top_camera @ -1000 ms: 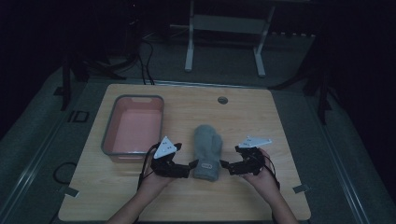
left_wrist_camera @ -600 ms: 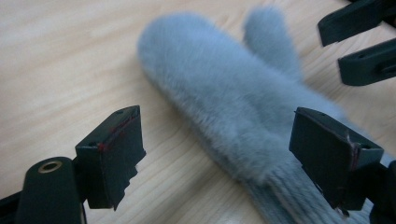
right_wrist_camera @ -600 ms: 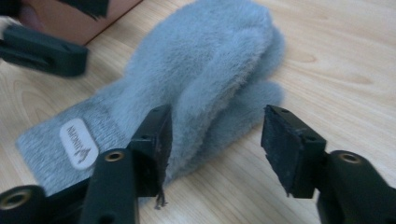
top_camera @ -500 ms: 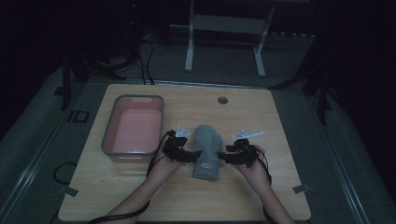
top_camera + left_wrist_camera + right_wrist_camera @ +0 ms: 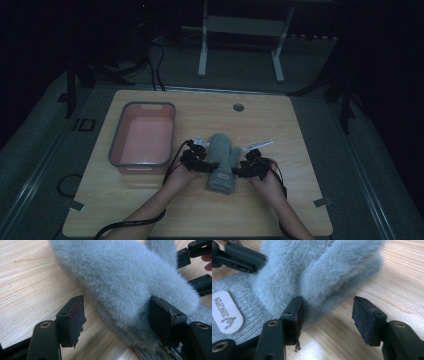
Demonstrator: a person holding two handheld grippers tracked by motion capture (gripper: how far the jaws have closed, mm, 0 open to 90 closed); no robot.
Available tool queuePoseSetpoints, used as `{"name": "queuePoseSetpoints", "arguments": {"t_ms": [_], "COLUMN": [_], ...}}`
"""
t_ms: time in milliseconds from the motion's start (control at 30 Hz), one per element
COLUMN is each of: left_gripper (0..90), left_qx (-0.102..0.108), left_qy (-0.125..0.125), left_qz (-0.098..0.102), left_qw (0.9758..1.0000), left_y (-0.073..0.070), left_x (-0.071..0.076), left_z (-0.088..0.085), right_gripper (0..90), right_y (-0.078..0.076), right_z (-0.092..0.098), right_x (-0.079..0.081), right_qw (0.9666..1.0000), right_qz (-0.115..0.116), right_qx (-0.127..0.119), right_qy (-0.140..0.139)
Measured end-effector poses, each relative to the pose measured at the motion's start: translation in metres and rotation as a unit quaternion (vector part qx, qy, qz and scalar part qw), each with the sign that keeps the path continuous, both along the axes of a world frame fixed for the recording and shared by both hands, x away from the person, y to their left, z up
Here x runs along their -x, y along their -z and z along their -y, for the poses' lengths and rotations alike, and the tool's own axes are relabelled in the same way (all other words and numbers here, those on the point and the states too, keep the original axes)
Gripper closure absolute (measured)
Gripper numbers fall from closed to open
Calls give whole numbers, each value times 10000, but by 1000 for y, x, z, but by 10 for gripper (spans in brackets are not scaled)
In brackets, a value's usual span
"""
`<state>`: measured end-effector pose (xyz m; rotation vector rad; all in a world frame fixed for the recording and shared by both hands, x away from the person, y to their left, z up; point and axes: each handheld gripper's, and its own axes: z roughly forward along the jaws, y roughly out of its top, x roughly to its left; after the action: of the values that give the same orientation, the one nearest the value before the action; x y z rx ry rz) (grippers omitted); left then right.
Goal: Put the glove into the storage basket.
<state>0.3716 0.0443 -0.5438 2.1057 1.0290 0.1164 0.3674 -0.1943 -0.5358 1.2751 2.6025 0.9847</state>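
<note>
Two grippers, left gripper and right gripper, flank the grey mitten, jaws closing, neither yet clamped; lifting remains.

mitten: fluffy grey fleece, knitted cuff | table: matt pale wood grain | tray: smooth plastic

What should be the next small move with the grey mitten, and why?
Probably close both tongs further on the mitten. The left tongs have just been closing and straddle its fluffy edge, one pad touching, the other apart. The right tongs have just been opening a little; one pad sits against the thumb side, the other clear. Neither grip looks firm enough to lift it off the table.
</note>
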Motion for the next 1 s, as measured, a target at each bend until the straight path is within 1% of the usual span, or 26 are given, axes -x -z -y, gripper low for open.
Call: {"name": "queuePoseSetpoints", "arguments": {"t_ms": [133, 167, 200, 300, 333, 367, 400, 433, 467, 500, 533, 600, 667, 700, 767, 800, 833, 933, 1000], "left_gripper": [361, 390, 415, 509, 528, 571, 602, 632, 632, 690, 712, 755, 788, 797, 809, 812, 816, 822, 823], "left_qx": [30, 9, 62, 83, 100, 188, 207, 207, 207, 273, 289, 238, 201, 273, 341, 426, 468, 414, 416], "left_qy": [6, 23, 49, 140, 187, 210, 235, 235, 235, 296, 305, 330, 357, 313, 344, 318, 306, 351, 343], "left_qz": [-42, -78, -101, -92, -159, -259, -297, -297, -297, -378, -379, -343, -268, -262, -215, -256, -273, -191, -212], "left_qw": [10000, 10000, 9999, 9998, 9996, 9993, 9991, 9991, 9991, 9985, 9984, 9986, 9988, 9988, 9986, 9983, 9981, 9983, 9983], "left_y": [5, 7, 9, 10, 10, 10, 10, 10, 10, 11, 11, 10, 9, 9, 10, 10, 9, 4, 1], "left_x": [-1, -2, -2, -2, -3, -4, -5, -5, -5, -7, -7, -7, -6, -5, -5, -5, -5, -4, -4], "left_z": [3, 4, 4, 7, 6, 6, 6, 6, 6, 6, 7, 7, 7, 7, 5, 4, 4, 5, 5], "right_gripper": [382, 376, 379, 498, 534, 572, 596, 596, 596, 699, 729, 777, 799, 806, 815, 819, 821, 827, 830], "right_y": [2, 5, 6, 8, 8, 8, 8, 8, 8, 6, 6, 4, 2, 1, 1, 1, 1, -2, -5], "right_z": [0, -1, -2, -4, -5, -5, -6, -6, -6, -9, -10, -12, -15, -15, -12, -10, -9, -8, -9], "right_x": [-4, -8, -11, -15, -16, -16, -17, -17, -17, -15, -14, -12, -9, -8, -7, -6, -6, -4, -4], "right_qw": [9999, 9997, 9995, 9982, 9978, 9973, 9969, 9969, 9968, 9966, 9967, 9969, 9968, 9969, 9969, 9969, 9969, 9967, 9966], "right_qz": [-33, -110, -167, -307, -320, -342, -338, -338, -328, -265, -238, -187, -35, 7, 38, 36, 44, 90, 134], "right_qx": [-57, -119, -149, -275, -278, -303, -309, -309, -298, -256, -225, -125, -7, -24, -163, -240, -304, -353, -362], "right_qy": [-91, -177, -226, -443, -511, -572, -633, -633, -660, -738, -749, -758, -797, -792, -763, -749, -728, -723, -733]}}
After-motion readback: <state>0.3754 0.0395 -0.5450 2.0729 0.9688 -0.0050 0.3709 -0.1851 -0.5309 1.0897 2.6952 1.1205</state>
